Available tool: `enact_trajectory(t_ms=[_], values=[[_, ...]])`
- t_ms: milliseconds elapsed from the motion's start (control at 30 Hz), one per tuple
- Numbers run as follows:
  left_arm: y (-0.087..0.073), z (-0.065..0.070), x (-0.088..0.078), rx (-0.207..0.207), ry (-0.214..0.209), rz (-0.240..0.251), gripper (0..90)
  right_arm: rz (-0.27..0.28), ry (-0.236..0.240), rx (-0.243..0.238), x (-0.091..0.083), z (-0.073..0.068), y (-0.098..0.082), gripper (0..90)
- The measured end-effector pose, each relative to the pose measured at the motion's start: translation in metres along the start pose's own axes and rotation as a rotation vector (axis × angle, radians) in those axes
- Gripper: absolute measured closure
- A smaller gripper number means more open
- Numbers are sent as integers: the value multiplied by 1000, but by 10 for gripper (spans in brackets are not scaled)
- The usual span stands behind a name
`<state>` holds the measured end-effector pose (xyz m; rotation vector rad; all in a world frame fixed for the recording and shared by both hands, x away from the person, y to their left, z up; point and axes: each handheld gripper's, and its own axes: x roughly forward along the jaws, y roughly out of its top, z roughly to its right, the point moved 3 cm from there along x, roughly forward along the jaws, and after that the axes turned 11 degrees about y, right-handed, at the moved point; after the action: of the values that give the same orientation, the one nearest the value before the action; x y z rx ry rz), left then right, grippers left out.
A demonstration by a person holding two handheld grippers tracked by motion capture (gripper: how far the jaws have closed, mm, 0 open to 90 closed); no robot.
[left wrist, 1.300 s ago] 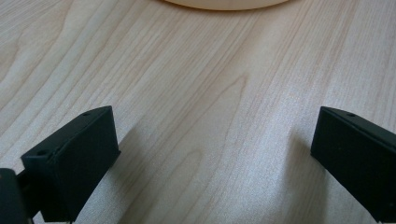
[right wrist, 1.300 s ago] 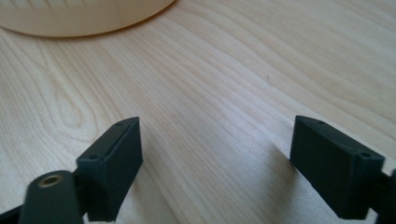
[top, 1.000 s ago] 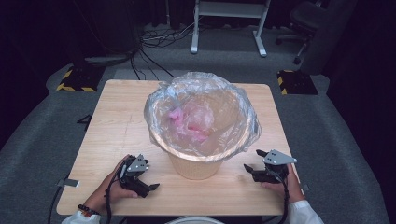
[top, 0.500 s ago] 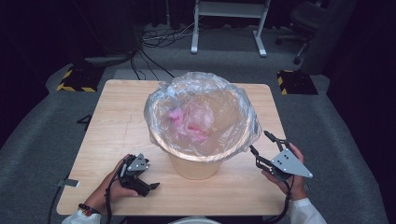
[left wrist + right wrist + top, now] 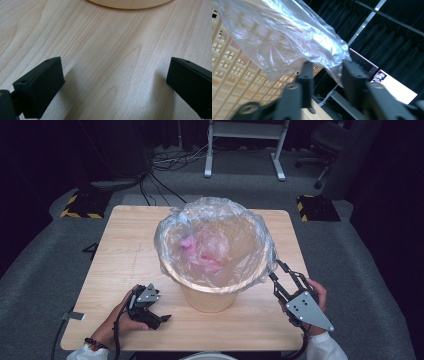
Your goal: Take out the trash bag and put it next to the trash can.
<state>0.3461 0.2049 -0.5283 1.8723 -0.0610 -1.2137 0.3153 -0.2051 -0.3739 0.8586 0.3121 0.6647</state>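
Observation:
A tan lattice bin (image 5: 207,297) stands mid-table, lined with a clear plastic bag (image 5: 215,220) whose edge drapes over the rim. Pink crumpled stuff (image 5: 200,250) lies inside. My right gripper (image 5: 280,271) is raised at the bin's right side, pointing up at the overhanging bag edge. In the right gripper view its jaws (image 5: 327,67) have just been closing; a gap remains, and the bag's hanging edge (image 5: 287,37) sits between and behind them against the lattice wall (image 5: 234,72). My left gripper (image 5: 161,307) rests on the table front left, open and holding nothing (image 5: 115,67).
The wooden table (image 5: 125,250) has bare room left of the bin and along its front edge. The bin's base (image 5: 130,3) lies just ahead of the left gripper. A white-legged stand (image 5: 245,150) and a chair (image 5: 335,145) are on the floor behind. A lit screen (image 5: 392,85) glows beyond.
The right gripper rose off the table, tilted up toward the bin's right rim, and its jaws narrowed around the bag's hanging edge. The left gripper stayed put.

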Motion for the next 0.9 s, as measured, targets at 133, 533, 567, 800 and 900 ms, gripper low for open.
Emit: enact_trajectory(t_ms=[133, 533, 567, 800, 900], values=[[2, -2, 1, -26, 3, 20, 60, 18, -10, -17, 0, 4, 8, 808], [33, -13, -45, -98, 134, 332, 186, 62, -18, -2, 6, 16, 29, 858], [37, -14, -53, -100, 160, 367, 186, 68, -8, 2, 7, 17, 31, 858], [57, -7, -97, -109, 213, 592, 308, 85, 16, -9, 15, 18, 50, 844], [67, 4, -112, -89, 197, 668, 372, 89, 34, -24, 20, 16, 59, 842]])
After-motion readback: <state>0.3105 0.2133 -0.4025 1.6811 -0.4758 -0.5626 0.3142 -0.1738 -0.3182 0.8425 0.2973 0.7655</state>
